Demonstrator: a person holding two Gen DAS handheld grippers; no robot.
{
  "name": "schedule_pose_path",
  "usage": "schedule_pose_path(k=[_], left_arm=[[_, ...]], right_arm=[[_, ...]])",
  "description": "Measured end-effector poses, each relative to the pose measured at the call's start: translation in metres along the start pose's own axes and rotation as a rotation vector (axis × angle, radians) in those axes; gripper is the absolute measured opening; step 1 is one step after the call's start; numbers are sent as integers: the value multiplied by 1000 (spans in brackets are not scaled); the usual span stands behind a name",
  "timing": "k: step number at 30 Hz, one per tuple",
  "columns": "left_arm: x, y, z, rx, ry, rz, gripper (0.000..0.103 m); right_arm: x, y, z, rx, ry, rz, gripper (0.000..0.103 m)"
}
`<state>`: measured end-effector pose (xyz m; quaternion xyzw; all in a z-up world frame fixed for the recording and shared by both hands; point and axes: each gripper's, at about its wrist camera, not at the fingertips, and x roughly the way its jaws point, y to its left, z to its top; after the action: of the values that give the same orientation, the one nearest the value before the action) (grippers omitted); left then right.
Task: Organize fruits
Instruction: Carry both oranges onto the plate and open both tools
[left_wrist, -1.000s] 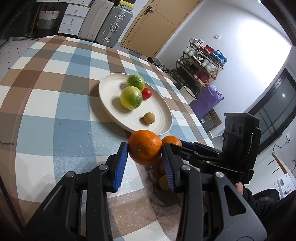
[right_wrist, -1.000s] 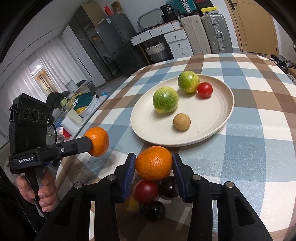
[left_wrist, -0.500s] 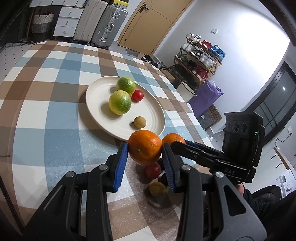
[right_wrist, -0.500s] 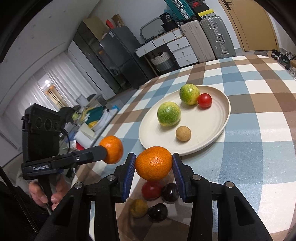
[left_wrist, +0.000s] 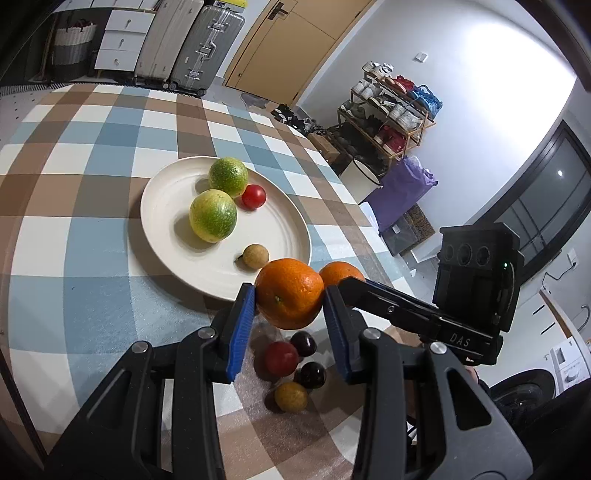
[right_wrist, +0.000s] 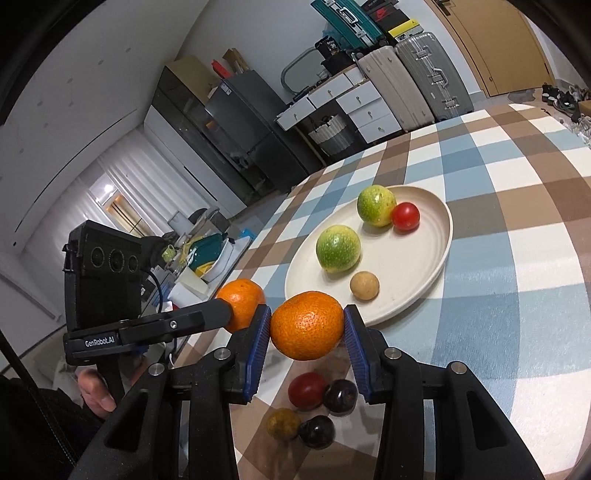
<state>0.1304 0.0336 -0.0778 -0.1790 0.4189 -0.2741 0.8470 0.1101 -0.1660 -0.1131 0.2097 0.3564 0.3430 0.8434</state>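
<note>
We hold two oranges above a checked tablecloth (left_wrist: 92, 258), one in each gripper.

The round cream plate (left_wrist: 166, 254) carries two mottled green fruits, a red tomato (left_wrist: 253, 196) and a tan longan (left_wrist: 255, 255). Our left gripper (left_wrist: 288, 317) clamps a dimpled orange (left_wrist: 289, 293), stem dimple facing us; our right gripper (right_wrist: 306, 339) pinches another orange (right_wrist: 307, 330). Small loose fruits (right_wrist: 310, 402) lie beneath.
</note>
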Motion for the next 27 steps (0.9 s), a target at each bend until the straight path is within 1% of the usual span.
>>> schedule_pose_path(k=[5, 14, 17, 27], left_arm=[[10, 0, 12, -13, -4, -6, 35], [39, 1, 47, -21, 6, -16, 35], [52, 6, 60, -45, 18, -18, 35], [89, 15, 89, -70, 63, -11, 35]], right_arm=[[1, -2, 8, -4, -9, -4, 41], [9, -15, 33, -10, -14, -38, 41], [14, -21, 42, -11, -8, -47, 41], [32, -47, 71, -19, 17, -92, 41]])
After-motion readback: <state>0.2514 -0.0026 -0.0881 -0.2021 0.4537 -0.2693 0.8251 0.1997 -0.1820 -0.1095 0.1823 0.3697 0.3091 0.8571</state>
